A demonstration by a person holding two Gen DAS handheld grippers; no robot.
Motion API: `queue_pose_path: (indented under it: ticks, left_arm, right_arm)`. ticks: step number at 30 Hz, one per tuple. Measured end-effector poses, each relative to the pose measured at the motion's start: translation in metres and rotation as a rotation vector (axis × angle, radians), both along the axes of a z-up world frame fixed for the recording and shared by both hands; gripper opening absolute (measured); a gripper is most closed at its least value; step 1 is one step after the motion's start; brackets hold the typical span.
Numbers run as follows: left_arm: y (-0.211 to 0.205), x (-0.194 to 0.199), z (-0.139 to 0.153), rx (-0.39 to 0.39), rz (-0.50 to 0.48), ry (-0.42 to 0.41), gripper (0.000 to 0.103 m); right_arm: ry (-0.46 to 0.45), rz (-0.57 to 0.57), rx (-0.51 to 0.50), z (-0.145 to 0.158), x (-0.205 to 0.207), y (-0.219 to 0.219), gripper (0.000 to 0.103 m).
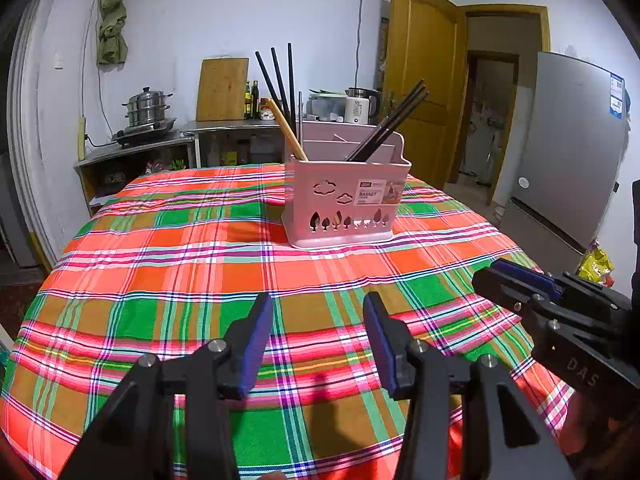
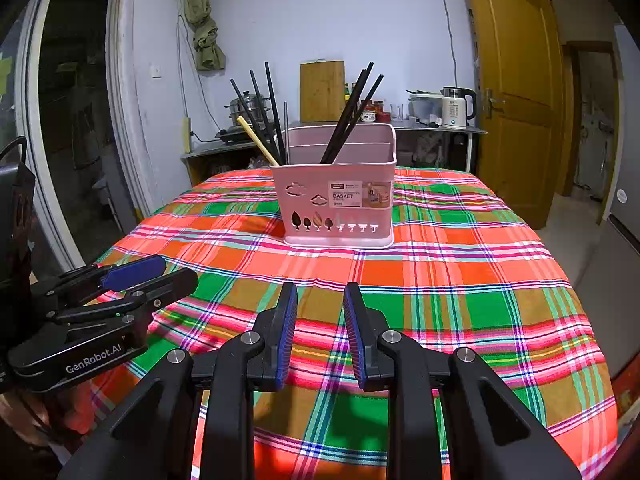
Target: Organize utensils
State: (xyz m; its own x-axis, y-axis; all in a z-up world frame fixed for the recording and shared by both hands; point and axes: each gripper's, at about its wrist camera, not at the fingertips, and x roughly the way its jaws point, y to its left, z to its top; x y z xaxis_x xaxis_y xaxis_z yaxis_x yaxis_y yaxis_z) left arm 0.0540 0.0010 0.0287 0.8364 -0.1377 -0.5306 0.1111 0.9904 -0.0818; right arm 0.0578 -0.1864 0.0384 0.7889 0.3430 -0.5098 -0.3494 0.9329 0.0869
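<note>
A pink utensil basket (image 1: 344,204) (image 2: 340,204) stands upright on the plaid tablecloth (image 1: 200,264) (image 2: 460,280), far side of centre. Black chopsticks (image 1: 280,84) (image 2: 256,108) and a wooden chopstick (image 1: 286,128) (image 2: 258,140) lean in its left compartment. More black chopsticks (image 1: 390,122) (image 2: 352,112) lean in the right one. My left gripper (image 1: 318,308) (image 2: 160,276) is open and empty, low over the near cloth. My right gripper (image 2: 320,296) (image 1: 496,272) is open and empty beside it, jaws narrower.
A counter (image 1: 224,126) behind the table holds a steamer pot (image 1: 148,108), a cutting board (image 1: 222,88), bottles and a kettle (image 1: 360,106). A wooden door (image 1: 420,76) and a grey fridge (image 1: 568,148) stand to the right. The table's edges drop off left and right.
</note>
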Motion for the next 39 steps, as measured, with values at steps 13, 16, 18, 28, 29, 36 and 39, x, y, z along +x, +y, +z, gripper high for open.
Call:
queue_pose_path:
  ticks: [13,16,18,28,29,36,39]
  left_arm:
    - [-0.0004,-0.0009,0.0007,0.003,0.004,-0.001,0.05]
    - [-0.0007,-0.0013,0.0013,0.004,0.005,-0.002,0.05]
    - [-0.0008,-0.0013,0.0014,0.005,0.007,-0.002,0.05]
    - [-0.001,-0.0014,0.0014,0.006,0.008,-0.003,0.05]
    - [-0.0009,-0.0014,0.0014,0.006,0.009,-0.003,0.05]
    - [-0.0007,-0.0018,0.0016,0.008,0.009,-0.003,0.051]
    - [-0.0006,-0.0018,0.0016,0.006,0.009,-0.003,0.052]
  right_arm:
    - [0.0,0.0,0.0,0.0,-0.0003,0.0,0.025]
    - [0.001,0.001,0.0,-0.0001,-0.0001,-0.0001,0.025]
    - [0.001,0.001,0.0,0.0,-0.0002,0.0001,0.025]
    - [-0.001,0.002,-0.001,0.0001,-0.0004,-0.0003,0.025]
    - [-0.001,0.001,-0.001,-0.0001,-0.0001,0.0001,0.025]
    - [0.0,0.001,-0.001,-0.0001,-0.0006,0.0001,0.025]
    - [0.0,0.001,-0.001,-0.0002,-0.0006,-0.0002,0.025]
